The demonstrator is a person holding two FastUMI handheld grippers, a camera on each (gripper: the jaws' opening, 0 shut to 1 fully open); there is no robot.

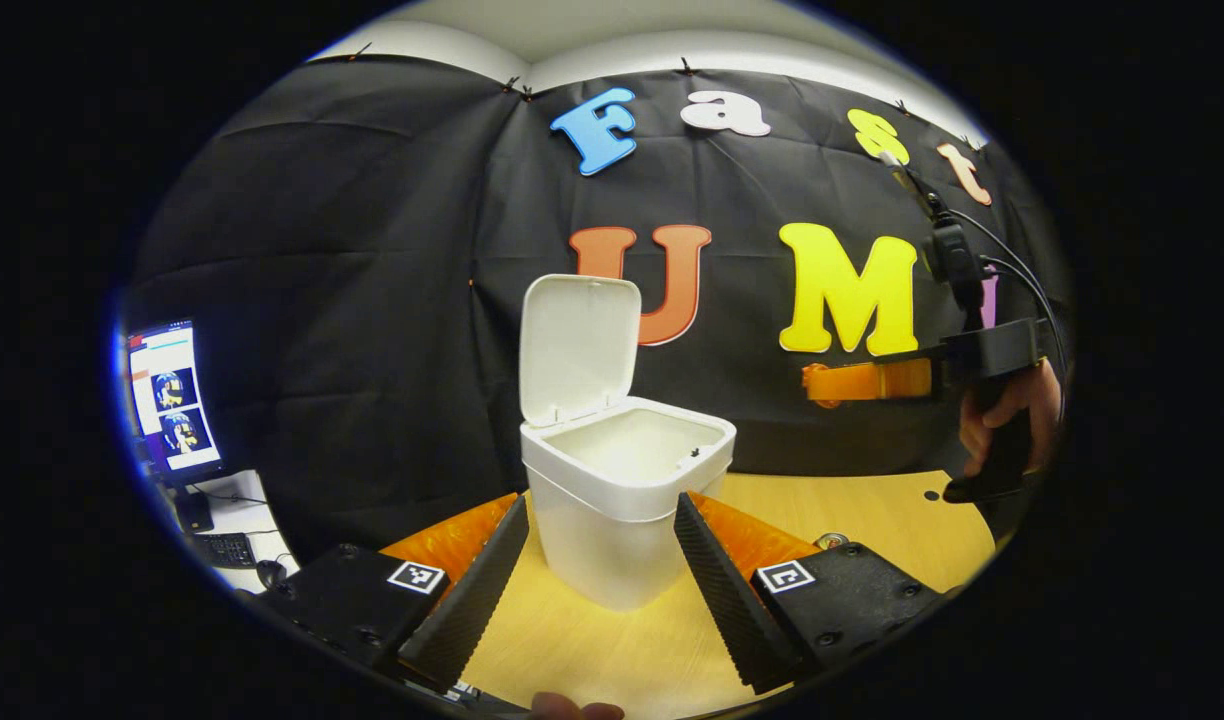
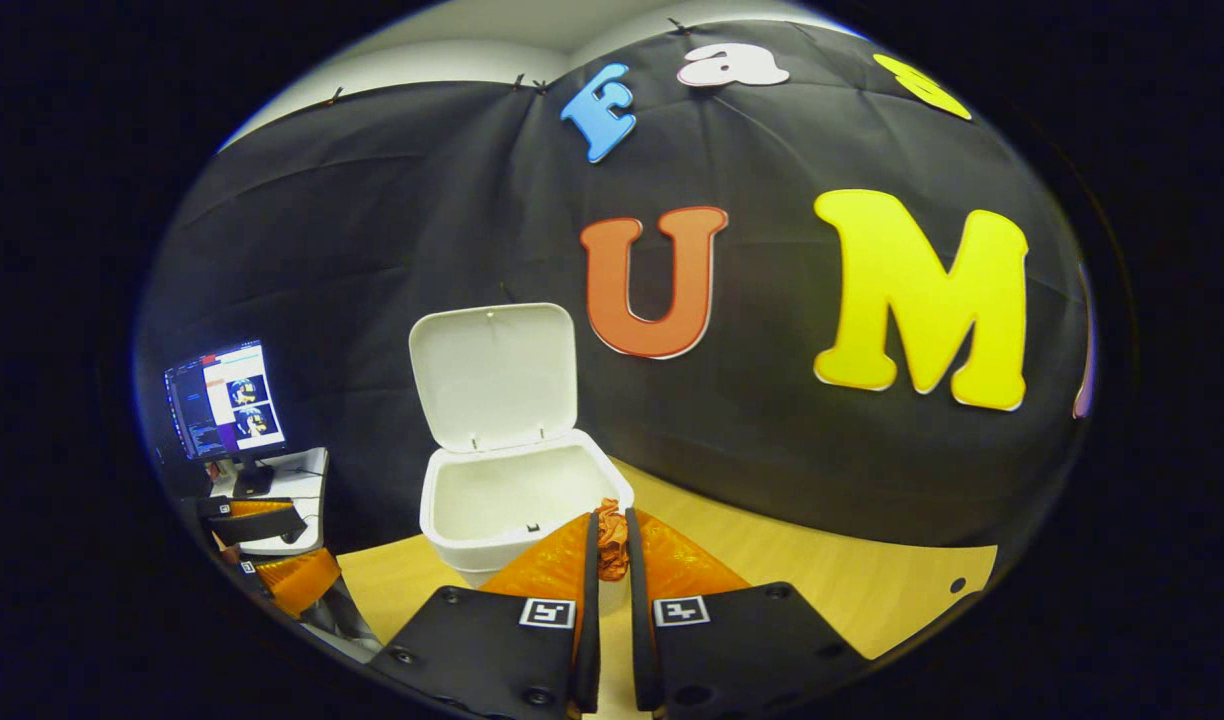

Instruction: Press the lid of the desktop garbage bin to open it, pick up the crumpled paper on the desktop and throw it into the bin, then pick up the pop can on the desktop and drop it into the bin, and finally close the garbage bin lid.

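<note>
Pinching crumpled paper [image 2: 611, 540] — right claw [image 2: 609, 545] beside open bin [image 2: 517, 500].

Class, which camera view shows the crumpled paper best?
The right gripper view: the paper sits pinched between that hand-held gripper's fingers, near the open bin. In the left gripper view I cannot make out the paper at the far hand-held gripper.

The white bin [image 1: 612, 500] stands on the wooden desk between the left tongs' [image 1: 597, 560] spread fingers, its lid [image 1: 577, 345] swung upright and open. The crumpled orange paper [image 2: 610, 540] sits pinched in the right tongs' [image 2: 609, 555] fingertips, just beside the bin's rim.
</note>
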